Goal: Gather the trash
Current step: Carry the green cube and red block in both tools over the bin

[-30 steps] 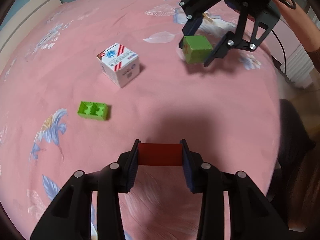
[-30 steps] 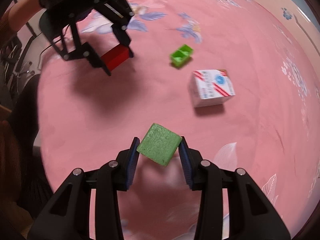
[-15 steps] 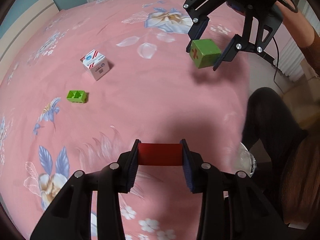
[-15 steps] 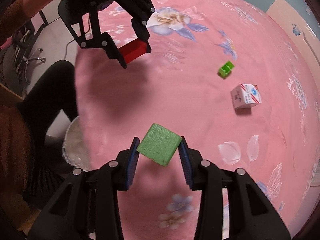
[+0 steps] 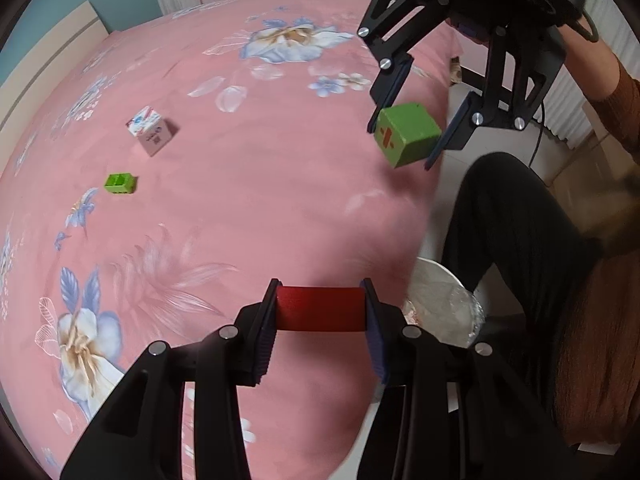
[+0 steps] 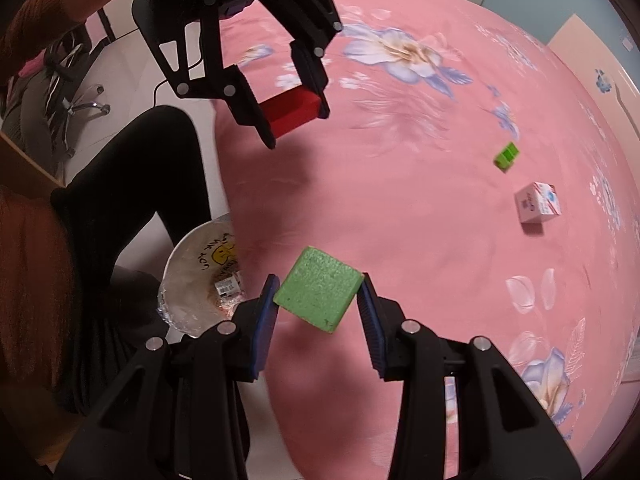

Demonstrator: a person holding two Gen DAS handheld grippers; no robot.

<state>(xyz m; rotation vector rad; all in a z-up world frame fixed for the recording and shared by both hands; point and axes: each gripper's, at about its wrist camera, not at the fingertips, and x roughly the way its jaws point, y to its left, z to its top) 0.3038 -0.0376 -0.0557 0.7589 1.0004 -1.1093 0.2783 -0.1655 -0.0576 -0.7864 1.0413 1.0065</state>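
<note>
- Foam cube (image 6: 318, 289), green with a grainy surface, sits clenched between the pads of the right gripper (image 6: 319, 300), tilted on one corner, in the air above the edge of a pink flowered bedspread (image 6: 400, 208).
- It looks light and slightly squashy, so a firm squeeze on two flat opposite faces should hold it; the tilted grip may let it pivot.
- The left wrist view shows a red cross mark on one face of this cube.
- Red block (image 5: 321, 308) is grasped end to end by the left gripper (image 5: 322, 320), level between the pads. It looks rigid and smooth, probably light; the flat ends are the sensible place to hold.
- Trash bin (image 6: 200, 276), lined with a pale bag and already holding some scraps, stands on the floor just beside the bed, near the person's dark-trousered leg (image 6: 132, 176).
- Count: one green cube, one red block, both held.
- Lying on the bed, well apart from the grippers: one small green plastic brick (image 5: 120, 183) and one small printed carton (image 5: 151, 130).
- One bin.
</note>
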